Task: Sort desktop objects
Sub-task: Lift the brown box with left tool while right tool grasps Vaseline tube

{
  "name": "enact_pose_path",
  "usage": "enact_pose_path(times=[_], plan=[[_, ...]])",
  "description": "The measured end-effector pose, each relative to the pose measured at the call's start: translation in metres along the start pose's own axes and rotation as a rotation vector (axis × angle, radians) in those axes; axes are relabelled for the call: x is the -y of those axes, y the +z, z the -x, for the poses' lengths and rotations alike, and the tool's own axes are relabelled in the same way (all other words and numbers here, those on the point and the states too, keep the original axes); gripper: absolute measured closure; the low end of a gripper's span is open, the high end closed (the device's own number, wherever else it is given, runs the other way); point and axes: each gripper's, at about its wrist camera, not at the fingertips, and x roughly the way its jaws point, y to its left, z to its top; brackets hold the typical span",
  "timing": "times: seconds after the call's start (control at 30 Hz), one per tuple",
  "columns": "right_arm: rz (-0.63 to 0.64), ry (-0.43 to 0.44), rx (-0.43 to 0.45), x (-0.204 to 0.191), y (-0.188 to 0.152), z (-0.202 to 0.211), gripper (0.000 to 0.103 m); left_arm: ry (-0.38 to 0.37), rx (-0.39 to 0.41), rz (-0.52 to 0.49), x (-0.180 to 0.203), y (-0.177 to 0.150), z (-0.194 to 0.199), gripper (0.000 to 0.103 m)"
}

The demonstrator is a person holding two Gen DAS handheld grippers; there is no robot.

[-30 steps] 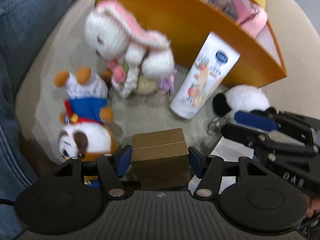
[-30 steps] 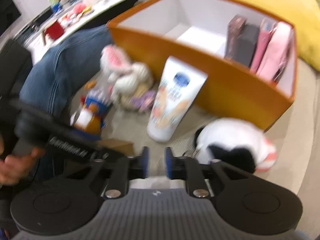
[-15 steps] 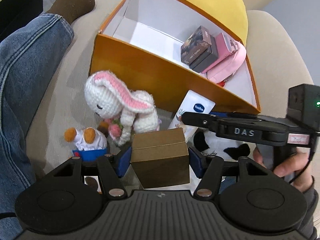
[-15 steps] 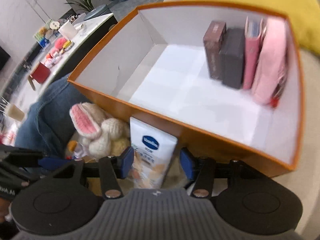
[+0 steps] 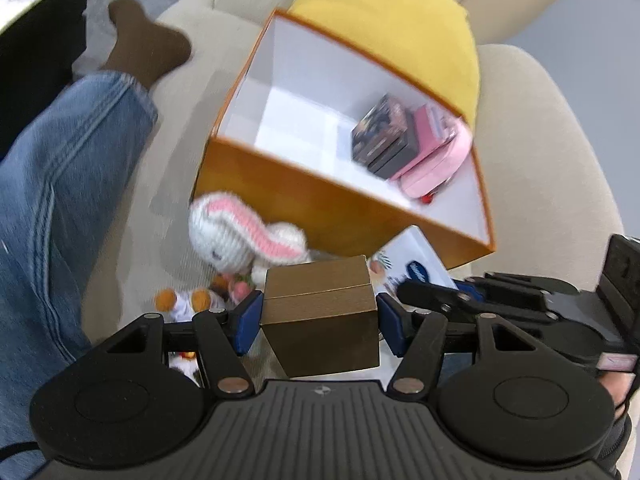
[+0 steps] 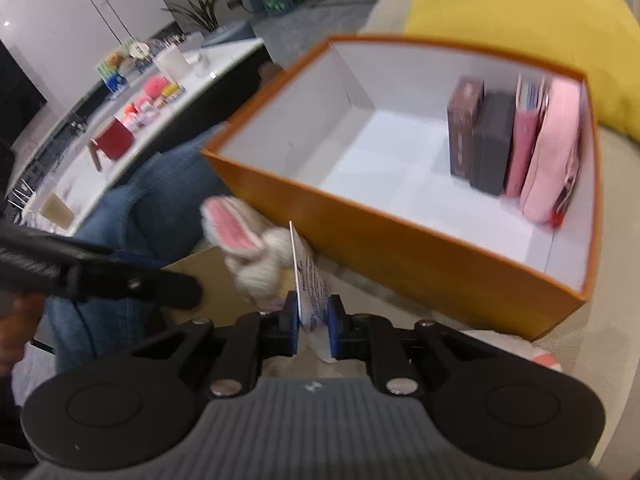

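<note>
My left gripper point(image 5: 319, 318) is shut on a gold-brown cube box point(image 5: 320, 312) and holds it in the air in front of the orange storage box point(image 5: 320, 204). My right gripper point(image 6: 313, 320) is shut on the white lotion tube point(image 6: 310, 284), held edge-on near the orange box point(image 6: 400, 248). The tube also shows in the left wrist view point(image 5: 416, 264). A white and pink crochet rabbit point(image 5: 240, 236) lies on the cushion by the box's front wall. A small duck plush point(image 5: 184, 300) lies below it.
Inside the orange box stand a dark patterned box point(image 6: 464, 128), a black box point(image 6: 492, 144) and pink items point(image 6: 552, 152) at its right end. A yellow cushion point(image 5: 384, 28) lies behind. A leg in jeans point(image 5: 52, 208) lies left. A panda plush point(image 6: 516, 348) lies right.
Both grippers have risen toward the orange box. The right gripper, open around the lotion tube half a second ago, has shut on it and lifted it. The left still holds the cube box.
</note>
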Motion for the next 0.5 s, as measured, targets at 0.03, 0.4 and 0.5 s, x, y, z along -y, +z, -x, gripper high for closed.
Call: enact_pose_path(times=[0.03, 0.4, 0.5], plan=[[0.007, 0.008, 0.02, -0.003, 0.003, 0.008, 0.089, -0.008, 0.011, -0.01, 0.003, 0.004, 0.007, 0.033], [-0.007, -0.092, 0.271, -0.006, 0.07, 0.067, 0.089, 0.007, 0.175, -0.129, 0.041, 0.076, 0.035, 0.033], [-0.047, -0.124, 0.257, 0.008, 0.086, 0.041, 0.089, 0.061, 0.166, -0.154, 0.049, 0.099, 0.005, 0.033]])
